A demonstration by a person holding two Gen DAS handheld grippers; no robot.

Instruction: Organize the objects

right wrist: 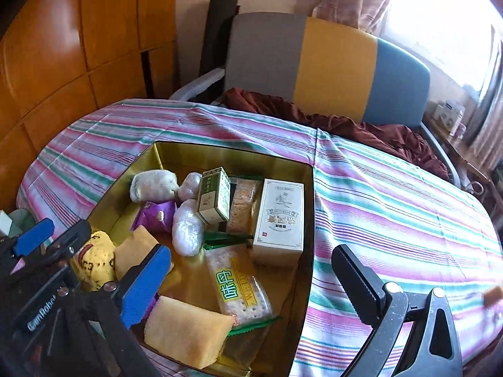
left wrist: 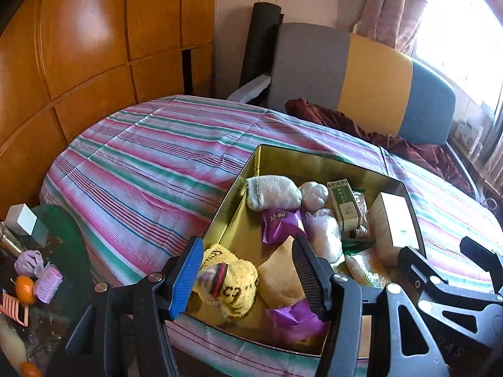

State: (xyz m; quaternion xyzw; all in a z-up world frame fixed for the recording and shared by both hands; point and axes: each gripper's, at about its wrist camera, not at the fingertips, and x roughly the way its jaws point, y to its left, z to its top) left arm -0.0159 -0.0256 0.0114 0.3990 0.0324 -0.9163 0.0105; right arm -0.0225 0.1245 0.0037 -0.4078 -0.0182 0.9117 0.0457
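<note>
A gold tin tray (right wrist: 309, 207) sits on a striped cloth (right wrist: 393, 207) that covers the tabletop, toward the cloth's near edge, and it holds the gathered things. Against the tray's right wall stands a white box (right wrist: 278, 220); beside it a green-and-white small box (right wrist: 213, 196) leans on wrapped crackers. A long cracker packet (right wrist: 240, 282) with a yellow band lies in the middle of the tray, and a yellow sponge (right wrist: 188, 330) rests at the near edge. A rolled grey sock (right wrist: 152, 185) lies at the far left of the tray, with two white wrapped bundles and a purple packet (right wrist: 155, 215) next to it. A yellow printed cloth (left wrist: 226, 279) is bunched in the near left corner.

The right tool (right wrist: 251, 273) hangs over the tray's near right part with its jaws spread as wide as they go and nothing between them; the sponge lies just below its blue finger. The left tool (left wrist: 248, 270) hovers over the near left corner, jaws partly apart, straddling the yellow printed cloth and a tan sponge (left wrist: 279, 273); whether the pads press on either I cannot tell.

A grey, yellow and blue chair (right wrist: 330, 62) stands beyond the tabletop's far edge.
</note>
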